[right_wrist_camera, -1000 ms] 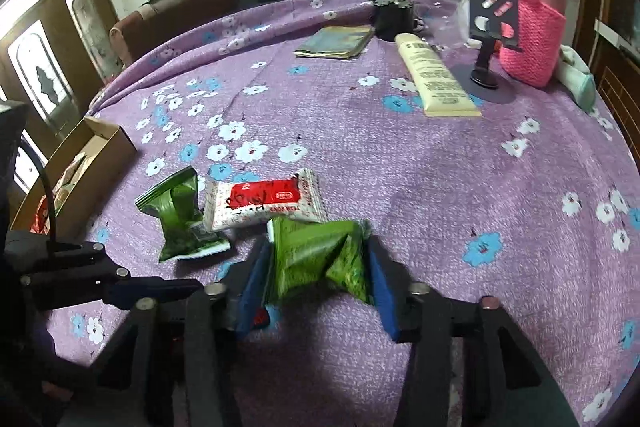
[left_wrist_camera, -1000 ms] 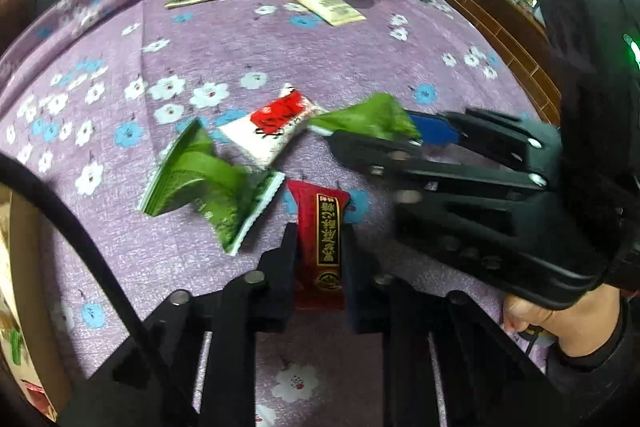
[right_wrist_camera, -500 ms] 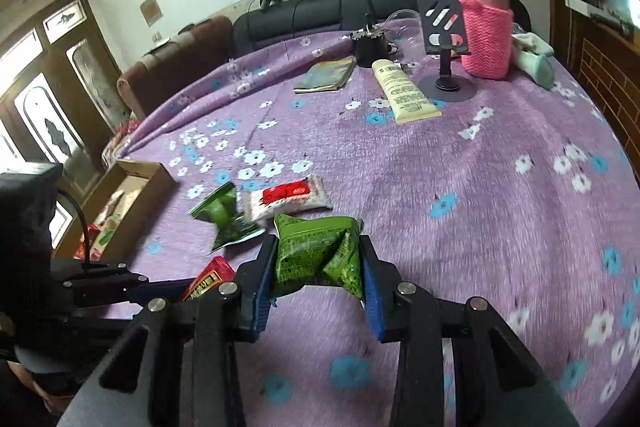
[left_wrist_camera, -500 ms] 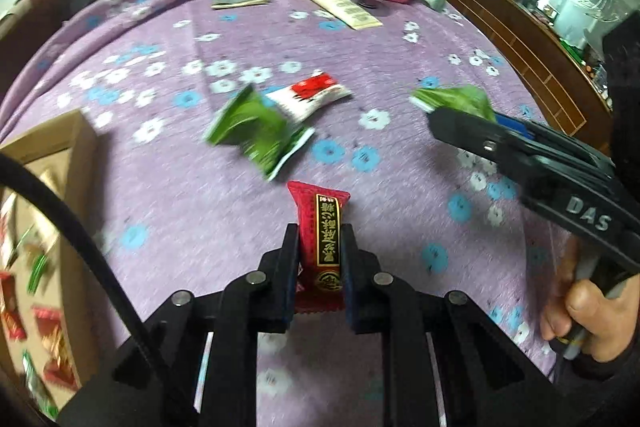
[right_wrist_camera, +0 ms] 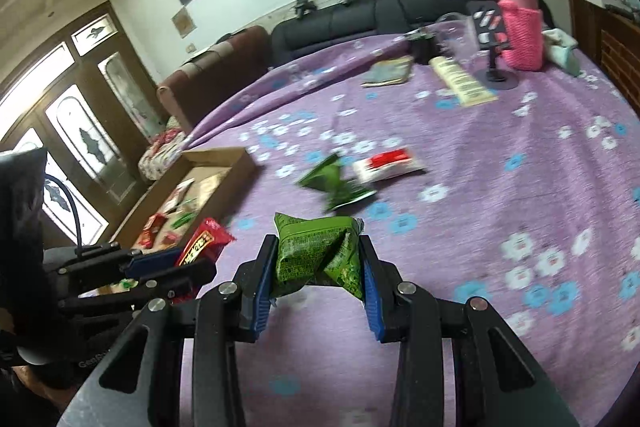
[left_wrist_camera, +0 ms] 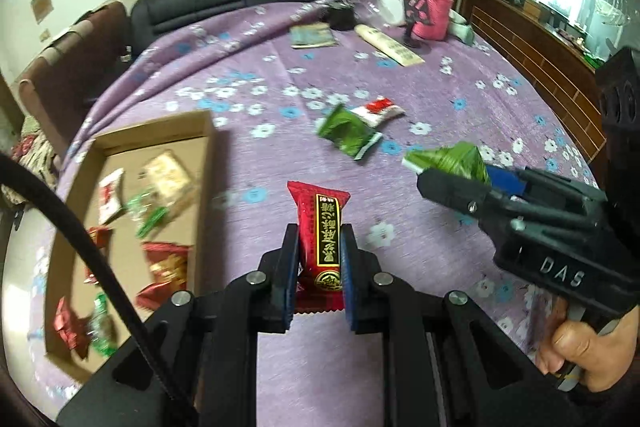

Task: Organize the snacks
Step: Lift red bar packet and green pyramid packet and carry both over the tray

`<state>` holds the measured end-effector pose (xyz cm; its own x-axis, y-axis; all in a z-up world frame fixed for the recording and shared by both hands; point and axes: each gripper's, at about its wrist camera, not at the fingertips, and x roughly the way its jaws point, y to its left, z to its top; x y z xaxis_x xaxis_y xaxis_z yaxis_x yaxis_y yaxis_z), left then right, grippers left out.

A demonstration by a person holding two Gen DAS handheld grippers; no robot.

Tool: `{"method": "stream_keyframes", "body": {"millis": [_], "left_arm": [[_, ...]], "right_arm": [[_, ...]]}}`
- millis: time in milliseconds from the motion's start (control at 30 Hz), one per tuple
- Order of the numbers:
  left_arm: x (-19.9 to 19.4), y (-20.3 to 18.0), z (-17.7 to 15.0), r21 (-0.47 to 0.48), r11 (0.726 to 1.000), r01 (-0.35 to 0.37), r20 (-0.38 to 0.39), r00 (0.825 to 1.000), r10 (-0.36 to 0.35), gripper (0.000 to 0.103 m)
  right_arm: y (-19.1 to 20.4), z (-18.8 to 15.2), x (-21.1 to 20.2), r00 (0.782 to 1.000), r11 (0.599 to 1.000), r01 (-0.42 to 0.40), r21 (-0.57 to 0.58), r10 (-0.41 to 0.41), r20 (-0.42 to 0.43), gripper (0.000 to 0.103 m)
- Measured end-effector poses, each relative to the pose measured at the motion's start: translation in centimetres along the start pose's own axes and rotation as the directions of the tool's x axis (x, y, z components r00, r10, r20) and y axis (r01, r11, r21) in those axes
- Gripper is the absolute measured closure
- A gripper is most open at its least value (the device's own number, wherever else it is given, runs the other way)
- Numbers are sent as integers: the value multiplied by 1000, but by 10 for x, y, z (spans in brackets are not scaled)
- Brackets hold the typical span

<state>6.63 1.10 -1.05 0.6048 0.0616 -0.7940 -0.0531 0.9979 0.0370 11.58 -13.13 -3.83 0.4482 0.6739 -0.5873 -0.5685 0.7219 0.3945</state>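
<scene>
Left wrist view: my left tongs (left_wrist_camera: 318, 259) are clenched on the red snack bar (left_wrist_camera: 322, 237), lifted clear of the purple cloth on the desk (left_wrist_camera: 440, 115). My right tongs (right_wrist_camera: 318, 269) grasp the crumpled green packet (right_wrist_camera: 316, 253). I judge both are bound for the cardboard box (left_wrist_camera: 208, 147) at left, already holding several wrapped snacks. Farther off lie another green packet (left_wrist_camera: 348, 137) and a red-and-white packet (left_wrist_camera: 378, 109), still loose.
</scene>
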Motion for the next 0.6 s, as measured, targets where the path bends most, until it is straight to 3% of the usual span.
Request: {"method": "stream_keyframes", "body": {"millis": [600], "left_arm": [[-23,56,-21,-109,992,-63,26,997,66,82]], "right_arm": [[52,-5,10,1000,997,-20,-73,18,-24,65]]}}
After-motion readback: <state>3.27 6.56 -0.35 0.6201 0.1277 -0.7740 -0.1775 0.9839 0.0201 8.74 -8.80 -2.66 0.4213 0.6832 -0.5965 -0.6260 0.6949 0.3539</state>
